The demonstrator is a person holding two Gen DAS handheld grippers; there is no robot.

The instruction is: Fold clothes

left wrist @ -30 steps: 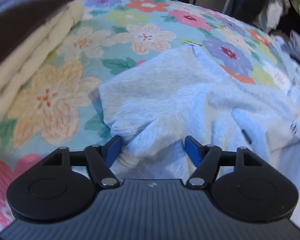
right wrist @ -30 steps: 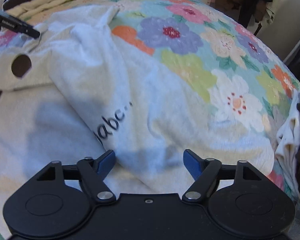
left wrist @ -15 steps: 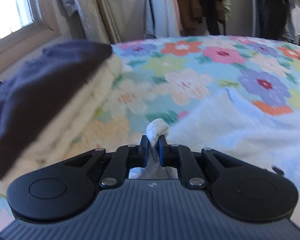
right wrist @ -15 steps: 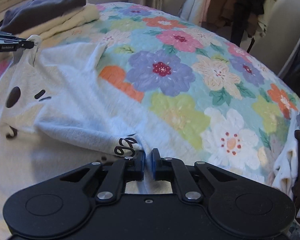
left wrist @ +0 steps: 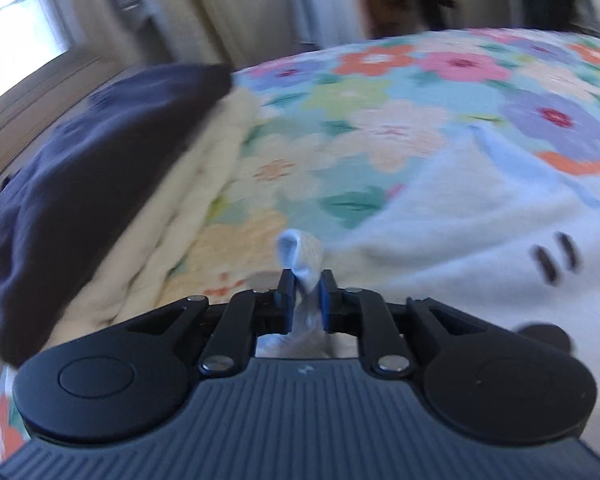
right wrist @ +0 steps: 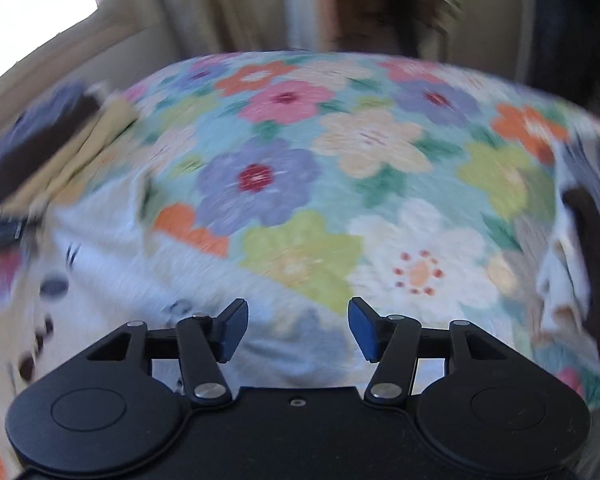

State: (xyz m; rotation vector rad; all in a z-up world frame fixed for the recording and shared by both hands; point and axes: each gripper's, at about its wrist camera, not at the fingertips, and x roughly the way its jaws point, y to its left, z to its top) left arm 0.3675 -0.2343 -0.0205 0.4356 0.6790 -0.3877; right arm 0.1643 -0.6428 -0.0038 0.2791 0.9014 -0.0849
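A light grey shirt with black print (left wrist: 460, 216) lies spread on the flowered bedspread (left wrist: 380, 92). My left gripper (left wrist: 305, 300) is shut on a pinched fold of the shirt's edge, which sticks up between the blue pads. In the right wrist view the same shirt (right wrist: 148, 264) lies at the lower left, blurred. My right gripper (right wrist: 298, 330) is open and empty, just above the shirt's near edge. The tip of the left gripper (right wrist: 0, 232) shows at the far left there.
A stack of folded clothes, dark navy on cream (left wrist: 100, 184), lies on the left of the bed. More clothes (right wrist: 576, 248) are piled at the bed's right edge. Hanging garments and a window stand beyond the bed.
My right gripper, shut on the shirt half a second ago, has opened and let it go. My left gripper keeps its hold and has shifted slightly. Both views are blurred from motion.
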